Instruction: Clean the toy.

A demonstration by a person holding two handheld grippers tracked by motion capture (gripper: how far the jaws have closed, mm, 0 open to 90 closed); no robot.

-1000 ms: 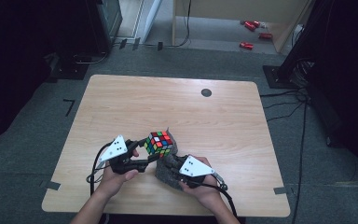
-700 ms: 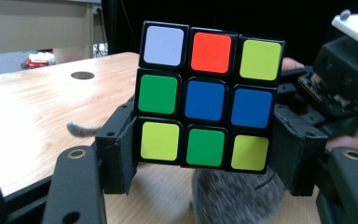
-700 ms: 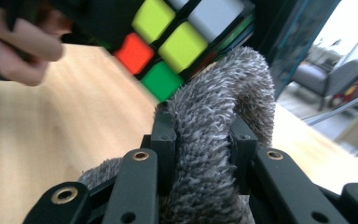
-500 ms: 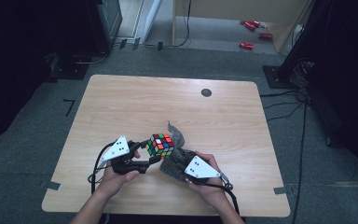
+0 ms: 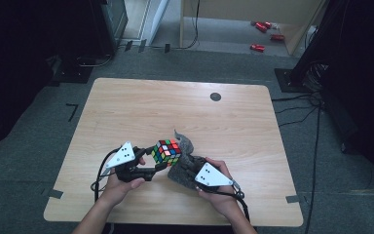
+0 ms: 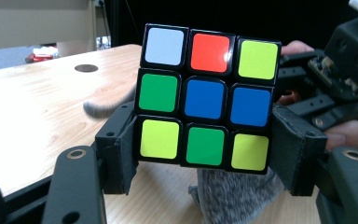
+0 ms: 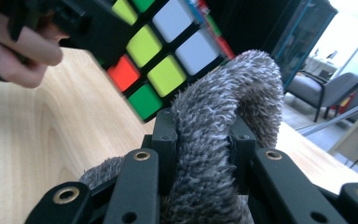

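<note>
Both pinch: left gripper point(image 6: 205, 149) clamps cube point(image 6: 205, 95), right gripper point(image 7: 203, 140) seemingly squeezes cloth point(image 7: 214, 135).

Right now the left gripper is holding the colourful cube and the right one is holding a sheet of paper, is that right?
Not quite. The left gripper does hold the cube, but the right gripper is clamped on a grey fuzzy cloth, not paper. The right gripper view shows the cloth pinched between its fingers.

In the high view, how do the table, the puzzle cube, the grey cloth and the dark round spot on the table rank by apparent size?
1. table
2. grey cloth
3. puzzle cube, close to the cloth, which is partly hidden
4. dark round spot
</note>
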